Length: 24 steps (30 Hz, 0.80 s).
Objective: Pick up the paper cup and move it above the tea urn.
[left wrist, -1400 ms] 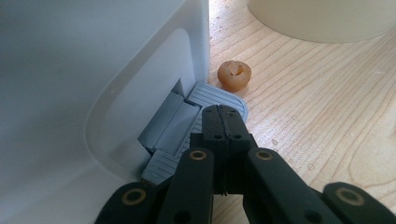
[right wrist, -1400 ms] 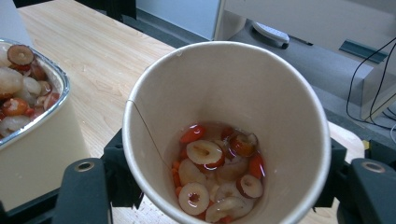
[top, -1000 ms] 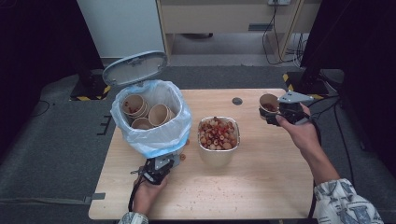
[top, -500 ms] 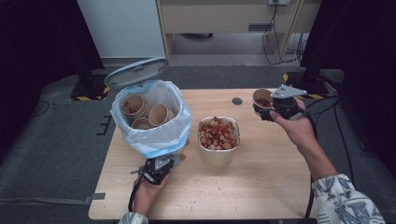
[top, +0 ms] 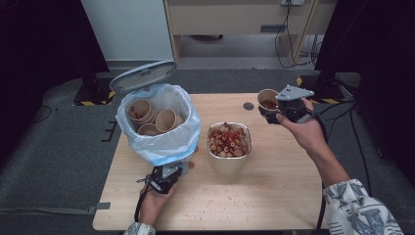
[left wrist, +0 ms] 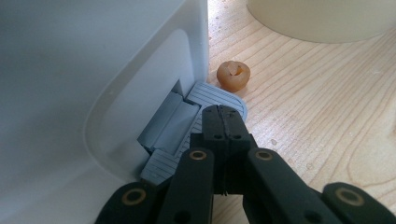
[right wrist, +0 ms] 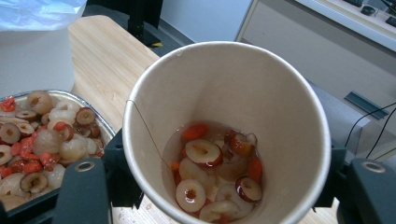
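Paper cup (right wrist: pixel 224 135), beige and still holding a little liquid with sliced dates and red fruit pieces, is being gripped around its wall by the right tongs (top: pixel 274 113), whose jaws are closed against it; the cup is being held above the far right corner of the light wooden desk (top: pixel 274 196), tilted toward the camera that rides on those tongs. The left tongs (left wrist: pixel 224 122) are fully closed with nothing between them, and their tips are being pressed down on the grey ribbed foot pedal (left wrist: pixel 212 98) of the white pedal bin (top: pixel 159 142), so that the grey round lid (top: pixel 142 76) is being kept raised. A single loose brown fruit piece (left wrist: pixel 233 75) is lying on the desk just beside the pedal.

Three emptied beige cups (top: pixel 151 117) are already lying inside the bin's pale blue plastic liner (top: pixel 188 132), and the square metal tray (top: pixel 230 161) between bin and cup is heaped with the same fruit. Judging from that, most of the work is done: what is left is the emptying of this cup's contents into the tray and the dropping of the cup into the open bin.
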### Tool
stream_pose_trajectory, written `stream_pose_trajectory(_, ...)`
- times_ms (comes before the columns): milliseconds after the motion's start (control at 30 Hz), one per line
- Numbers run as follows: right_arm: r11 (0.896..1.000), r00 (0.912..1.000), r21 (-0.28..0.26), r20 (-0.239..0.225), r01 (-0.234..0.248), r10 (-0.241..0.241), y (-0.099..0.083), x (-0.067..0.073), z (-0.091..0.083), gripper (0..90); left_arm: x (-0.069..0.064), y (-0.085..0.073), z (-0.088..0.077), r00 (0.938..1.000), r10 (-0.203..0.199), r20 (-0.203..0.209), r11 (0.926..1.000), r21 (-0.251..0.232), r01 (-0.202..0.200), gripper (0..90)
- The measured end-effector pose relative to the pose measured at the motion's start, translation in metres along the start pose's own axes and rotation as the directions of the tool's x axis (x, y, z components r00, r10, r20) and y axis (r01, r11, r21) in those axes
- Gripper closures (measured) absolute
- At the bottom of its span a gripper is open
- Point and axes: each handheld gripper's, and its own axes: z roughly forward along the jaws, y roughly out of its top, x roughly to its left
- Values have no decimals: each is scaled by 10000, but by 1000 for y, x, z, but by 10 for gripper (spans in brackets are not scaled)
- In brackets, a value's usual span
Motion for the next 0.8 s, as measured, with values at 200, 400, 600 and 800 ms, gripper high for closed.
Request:
stream_pose_trajectory(200,9998,9998,-61,-82,201,-201,8,5,1,314,0,0,0,10000,-6,-5,10000,0,6,899)
stream_pose_trajectory(400,9993,9992,-78,-142,378,-379,13,11,4,314,0,0,0,10000,-22,14,10000,-6,22,899)
stream_pose_trajectory(600,9982,9979,-118,-244,591,-594,18,16,6,313,0,0,0,10000,-9,-26,10000,-8,9,899)
stream_pose_trajectory(800,9967,9966,-206,-238,789,-794,24,18,6,313,1,0,0,10000,83,27,10000,-4,-83,899)
